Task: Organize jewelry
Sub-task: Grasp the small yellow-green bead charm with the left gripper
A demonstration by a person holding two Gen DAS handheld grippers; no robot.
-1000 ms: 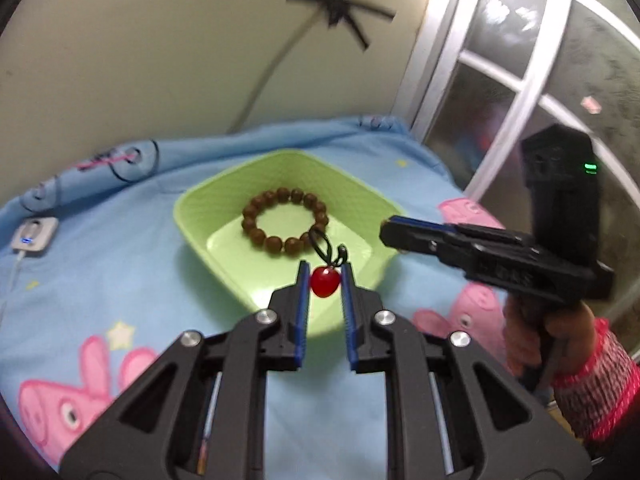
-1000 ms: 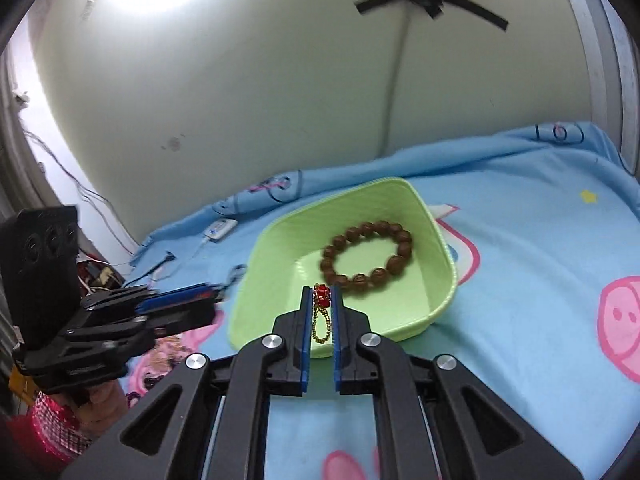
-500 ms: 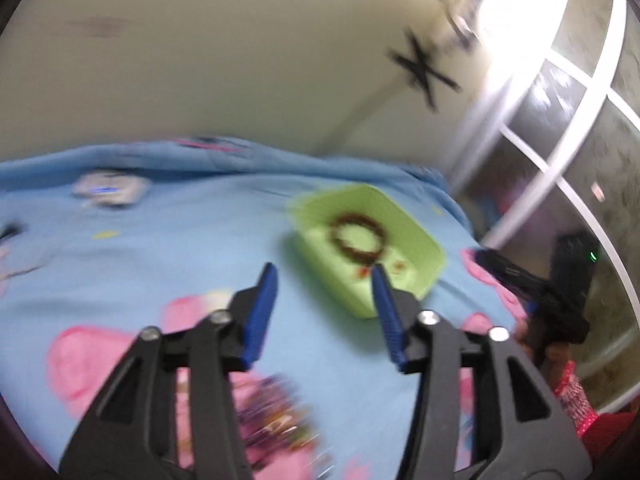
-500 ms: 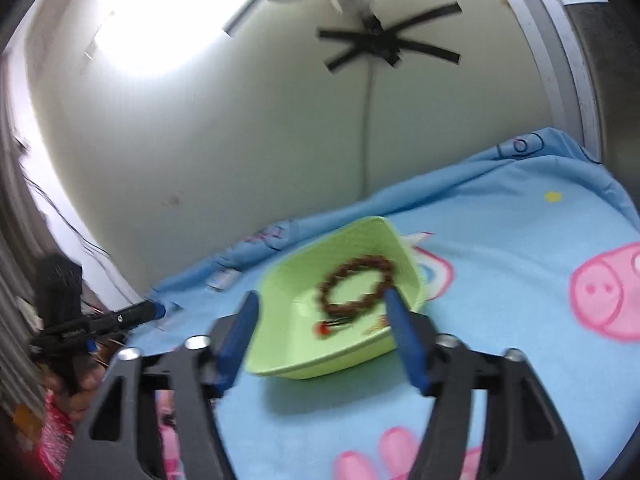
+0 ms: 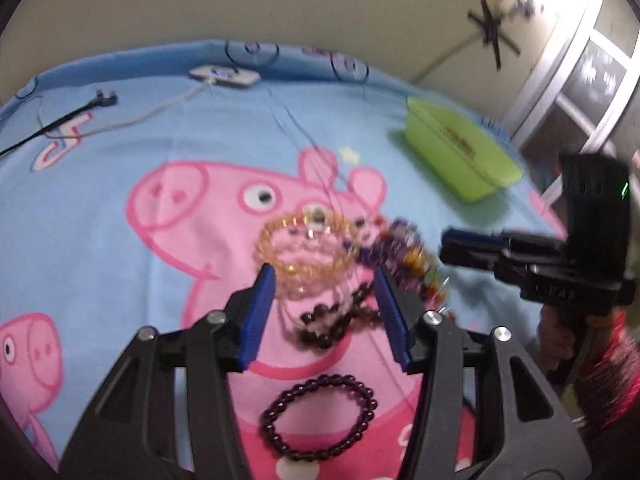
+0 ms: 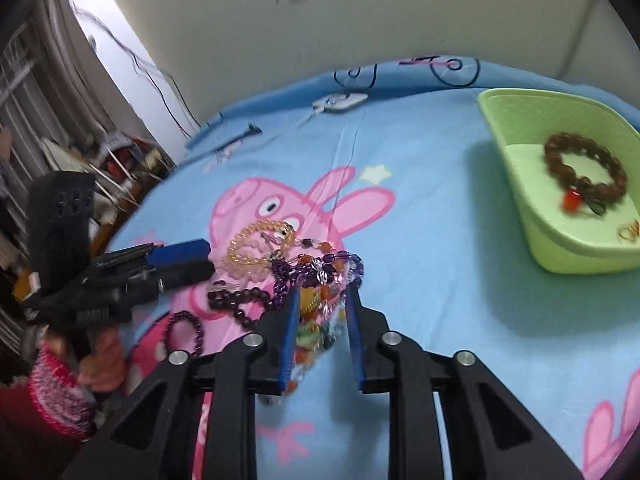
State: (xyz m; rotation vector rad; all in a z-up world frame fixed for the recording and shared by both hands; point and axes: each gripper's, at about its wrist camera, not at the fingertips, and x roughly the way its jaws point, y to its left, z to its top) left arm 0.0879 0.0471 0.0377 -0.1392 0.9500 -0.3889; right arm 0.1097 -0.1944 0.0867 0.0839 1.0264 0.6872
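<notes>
Left gripper: spread, emptied of its red charm, now straddling the amber bracelet in the pile. Right gripper: jaws just closing, pinching the multicoloured strand. Green tray, well apart: both charms delivered; pile outstanding.

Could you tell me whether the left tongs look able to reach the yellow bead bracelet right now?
Probably yes: the left tongs are open with the yellow bead bracelet just past their tips and nothing over it, though it touches the tangled pile and may drag neighbours.
</notes>
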